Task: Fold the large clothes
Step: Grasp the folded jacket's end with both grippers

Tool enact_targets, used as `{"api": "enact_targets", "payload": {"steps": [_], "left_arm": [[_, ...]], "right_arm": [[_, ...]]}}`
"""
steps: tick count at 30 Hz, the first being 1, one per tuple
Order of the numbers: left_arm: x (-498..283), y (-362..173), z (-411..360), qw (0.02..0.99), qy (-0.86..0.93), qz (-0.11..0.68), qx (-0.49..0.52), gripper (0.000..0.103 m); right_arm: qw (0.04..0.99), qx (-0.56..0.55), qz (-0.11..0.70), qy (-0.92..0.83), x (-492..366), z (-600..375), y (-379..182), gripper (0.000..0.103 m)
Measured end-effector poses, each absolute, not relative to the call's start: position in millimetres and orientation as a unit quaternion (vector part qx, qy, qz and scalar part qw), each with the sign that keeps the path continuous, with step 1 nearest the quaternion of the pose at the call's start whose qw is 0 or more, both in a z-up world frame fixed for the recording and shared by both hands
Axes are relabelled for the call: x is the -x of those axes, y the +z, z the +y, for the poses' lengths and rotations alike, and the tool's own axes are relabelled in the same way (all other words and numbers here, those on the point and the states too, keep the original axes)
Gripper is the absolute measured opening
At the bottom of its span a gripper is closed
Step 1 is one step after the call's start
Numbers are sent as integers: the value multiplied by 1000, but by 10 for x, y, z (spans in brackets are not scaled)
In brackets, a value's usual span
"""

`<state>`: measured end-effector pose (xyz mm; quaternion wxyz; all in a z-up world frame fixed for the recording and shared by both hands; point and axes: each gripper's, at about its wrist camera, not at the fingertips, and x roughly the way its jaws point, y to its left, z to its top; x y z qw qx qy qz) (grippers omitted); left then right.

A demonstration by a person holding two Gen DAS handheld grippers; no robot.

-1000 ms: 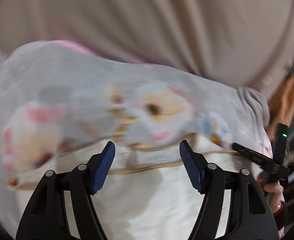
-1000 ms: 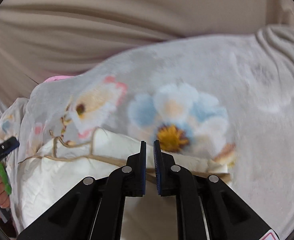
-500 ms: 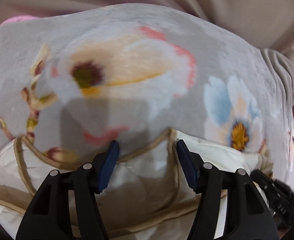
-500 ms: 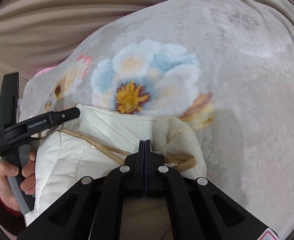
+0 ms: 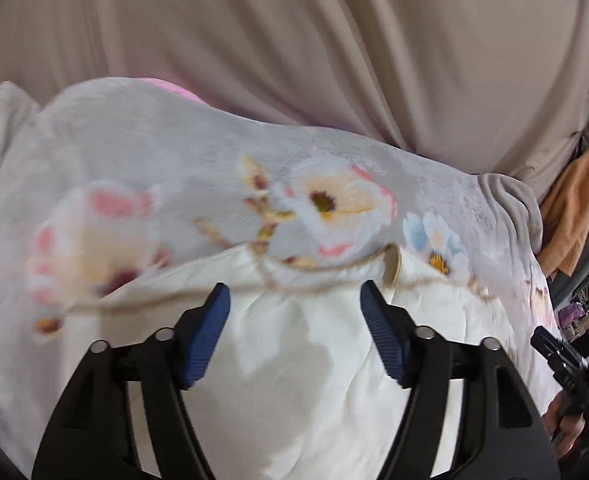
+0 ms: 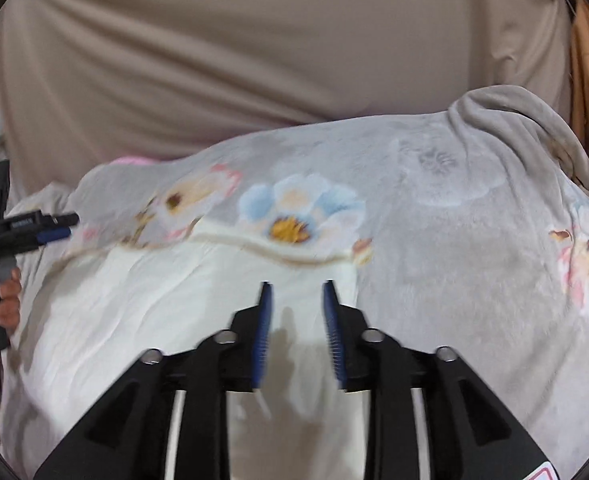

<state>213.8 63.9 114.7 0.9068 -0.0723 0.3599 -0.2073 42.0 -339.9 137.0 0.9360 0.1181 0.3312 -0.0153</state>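
A cream padded garment with tan piping lies spread on a grey floral blanket; it also shows in the right wrist view on the same blanket. My left gripper is open and empty, hovering over the garment near its piped edge. My right gripper is open with a narrow gap, empty, above the garment's right part. The left gripper shows at the left edge of the right wrist view, and part of the right tool at the left wrist view's lower right.
A beige curtain hangs behind the bed. A pink item peeks out behind the blanket. Orange cloth hangs at the right, with cluttered shelves below it.
My right gripper was shut on the garment's edge and has opened, letting it go. Both grippers have pulled back and up; the garment now lies flatter.
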Motion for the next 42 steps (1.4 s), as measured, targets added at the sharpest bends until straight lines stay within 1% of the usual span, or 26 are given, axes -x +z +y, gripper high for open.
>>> {"api": "enact_targets", "payload": {"steps": [1, 4, 5, 7, 11, 13, 14, 15, 16, 17, 18, 19, 22, 24, 25, 27, 29, 30, 32, 34, 35, 38, 39, 40, 41, 42], "left_arm": [[-2019, 1130, 838, 907, -206, 360, 77, 74], [-1597, 960, 1374, 901, -192, 374, 103, 76], [-1500, 884, 1487, 902, -182, 376, 111, 76], [-1373, 701, 1684, 902, -159, 379, 130, 82], [-1601, 597, 1781, 897, -158, 376, 170, 84], [-1811, 583, 1705, 896, -163, 375, 172, 82], [-1903, 580, 1637, 895, -163, 377, 171, 81], [-1970, 569, 1547, 892, -174, 383, 168, 76], [-2061, 560, 1489, 887, -181, 391, 169, 61], [-2114, 553, 1469, 886, -176, 394, 171, 51], [-2178, 569, 1479, 886, -164, 395, 179, 20], [-2225, 617, 1518, 884, -171, 391, 193, 0], [-2219, 854, 1601, 898, -178, 348, 202, 0], [-2204, 1018, 1570, 917, -163, 319, 176, 0], [-2238, 1043, 1545, 921, -155, 316, 167, 0], [-2368, 976, 1492, 920, -139, 334, 153, 0], [-2427, 830, 1488, 912, -120, 360, 155, 0], [-2408, 745, 1514, 903, -132, 373, 169, 0], [-2297, 624, 1562, 888, -159, 390, 186, 18], [-2202, 551, 1625, 882, -165, 394, 201, 77], [-2166, 527, 1633, 879, -166, 393, 212, 83], [-2198, 531, 1538, 886, -156, 393, 191, 82], [-2243, 536, 1468, 894, -147, 388, 170, 67], [-2293, 530, 1415, 896, -146, 389, 157, 41], [-2358, 518, 1368, 896, -146, 393, 149, 27], [-2456, 502, 1334, 892, -151, 397, 153, 4]], "right_arm": [[936, -114, 333, -11, -293, -3373, 1350, 46], [935, -105, 339, -16, 112, -3313, 1212, 54], [935, -106, 339, -25, 189, -3310, 1173, 62], [934, -128, 332, -28, 263, -3376, 1117, 71], [923, -224, 312, 2, -36, -3598, 1181, 74], [917, -237, 320, -25, -360, -3635, 1174, 74], [912, -235, 334, -25, -532, -3624, 1135, 73], [908, -235, 346, -23, -657, -3624, 1086, 68], [901, -238, 363, -16, -796, -3609, 1026, 45], [893, -234, 384, -12, -936, -3573, 975, 12], [895, -229, 383, -11, -986, -3540, 995, 8], [905, -222, 363, -7, -978, -3504, 1081, 6], [939, -208, 274, 10, -795, -3423, 1502, 4], [947, -209, 245, 7, -766, -3426, 1627, 4], [946, -211, 245, 1, -799, -3448, 1611, 4], [934, -218, 281, -16, -976, -3534, 1370, 4], [912, -229, 340, -33, -1168, -3625, 942, 5], [904, -237, 353, -30, -1183, -3645, 761, 5], [903, -250, 350, -18, -1123, -3661, 605, 5], [903, -250, 349, -13, -1112, -3663, 629, 5], [902, -253, 349, -9, -1129, -3661, 639, 7], [897, -274, 348, -4, -1148, -3656, 653, 15], [897, -274, 346, -4, -1151, -3649, 672, 15], [900, -271, 341, -6, -1142, -3635, 704, 12], [904, -269, 331, -5, -1109, -3638, 745, 8], [910, -267, 317, -6, -1075, -3651, 797, 7]]}}
